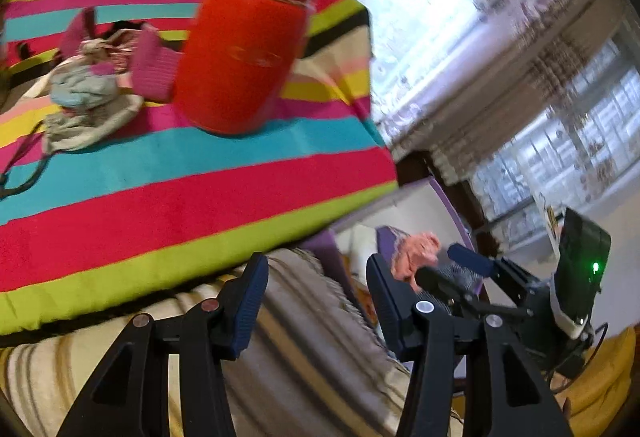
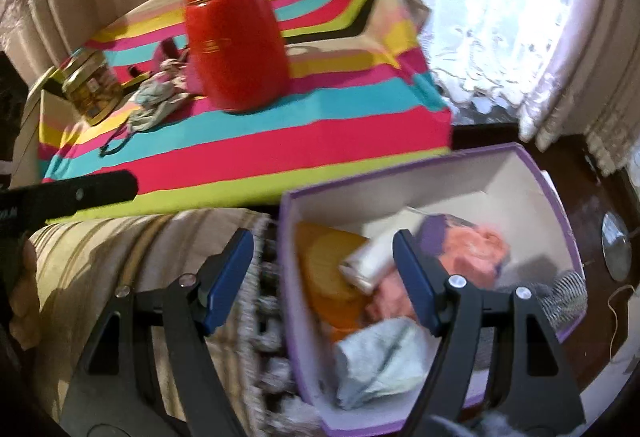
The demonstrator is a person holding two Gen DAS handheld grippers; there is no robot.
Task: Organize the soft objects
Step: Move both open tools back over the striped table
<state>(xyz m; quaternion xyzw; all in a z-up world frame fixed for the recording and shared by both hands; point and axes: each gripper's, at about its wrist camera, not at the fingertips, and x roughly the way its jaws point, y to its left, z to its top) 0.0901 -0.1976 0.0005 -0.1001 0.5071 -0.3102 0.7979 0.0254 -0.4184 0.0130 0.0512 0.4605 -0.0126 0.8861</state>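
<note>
Across the raised surface, a striped cloth [image 2: 280, 141] is lying under a tall red flask [image 2: 232, 37], with a heap of pale soft rags [image 1: 86, 101] resting just beside the flask's base. Below the cloth's edge, a purple box [image 2: 532, 173] is sitting open, holding an orange cloth [image 2: 476, 249], a pale blue cloth [image 2: 380, 361] and a white roll [image 2: 368, 265]. Both the right gripper [image 2: 324, 277] and the left gripper [image 1: 316, 301] are hanging released and empty, the right one above the box's near wall.

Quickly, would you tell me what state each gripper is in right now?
Left gripper: open, holding nothing.
Right gripper: open, holding nothing, above the near edge of the purple box.
</note>
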